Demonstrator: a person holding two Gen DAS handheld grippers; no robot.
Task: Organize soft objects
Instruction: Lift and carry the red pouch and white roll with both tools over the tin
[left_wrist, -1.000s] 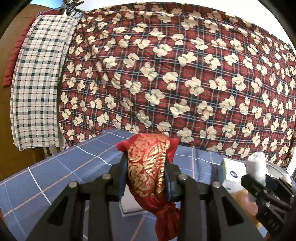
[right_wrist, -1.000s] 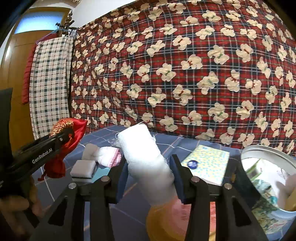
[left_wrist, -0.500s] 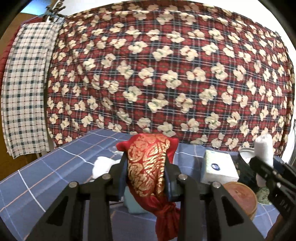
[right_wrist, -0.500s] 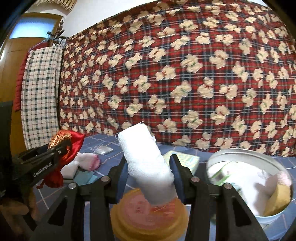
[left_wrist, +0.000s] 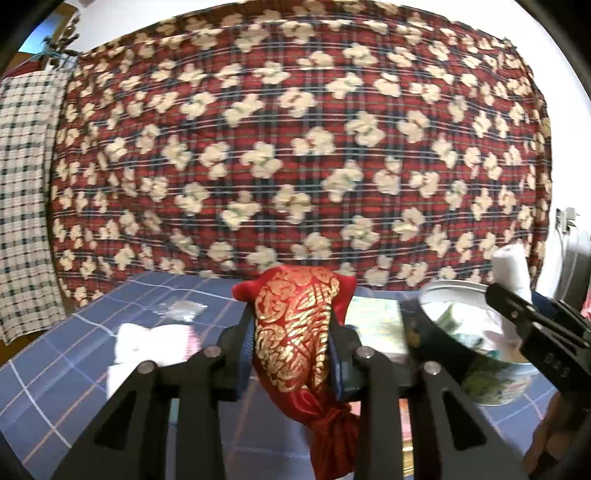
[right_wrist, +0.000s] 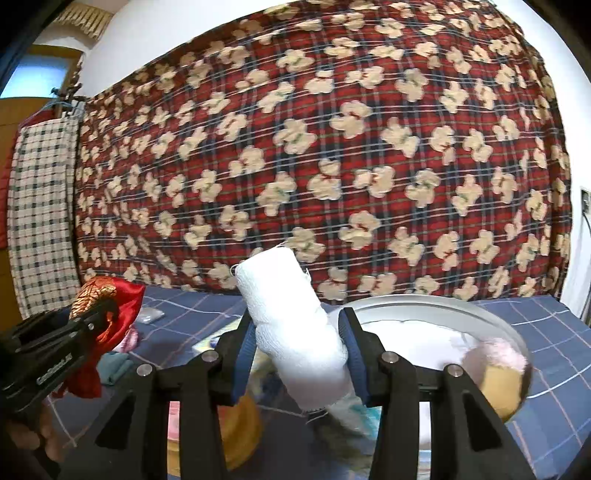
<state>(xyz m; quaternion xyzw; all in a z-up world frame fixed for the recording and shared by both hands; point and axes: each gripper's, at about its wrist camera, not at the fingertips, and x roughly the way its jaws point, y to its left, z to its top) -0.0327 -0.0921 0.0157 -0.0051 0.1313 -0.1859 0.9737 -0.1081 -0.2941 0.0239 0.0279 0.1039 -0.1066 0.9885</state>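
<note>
My left gripper (left_wrist: 293, 354) is shut on a red pouch with gold print (left_wrist: 295, 332), held above the blue checked table. It also shows at the left of the right wrist view (right_wrist: 107, 310). My right gripper (right_wrist: 297, 350) is shut on a white gauze roll (right_wrist: 291, 328), held above the near edge of a white bowl (right_wrist: 436, 306). The bowl holds soft items, among them a pink and yellow sponge (right_wrist: 495, 373). In the left wrist view the bowl (left_wrist: 491, 384) stands at the right, with the gauze roll (left_wrist: 511, 269) above it.
A red flowered plaid blanket (left_wrist: 295, 147) hangs behind the table. A checked cloth (left_wrist: 22, 184) hangs at left. A white and pink cloth (left_wrist: 155, 343), a tissue pack (left_wrist: 376, 328) and a small clear packet (left_wrist: 181, 306) lie on the table. A yellow lid (right_wrist: 240, 424) lies under my right gripper.
Both grippers have moved to the right with their loads. The bowl now sits under the right gripper and closer to the left one.
</note>
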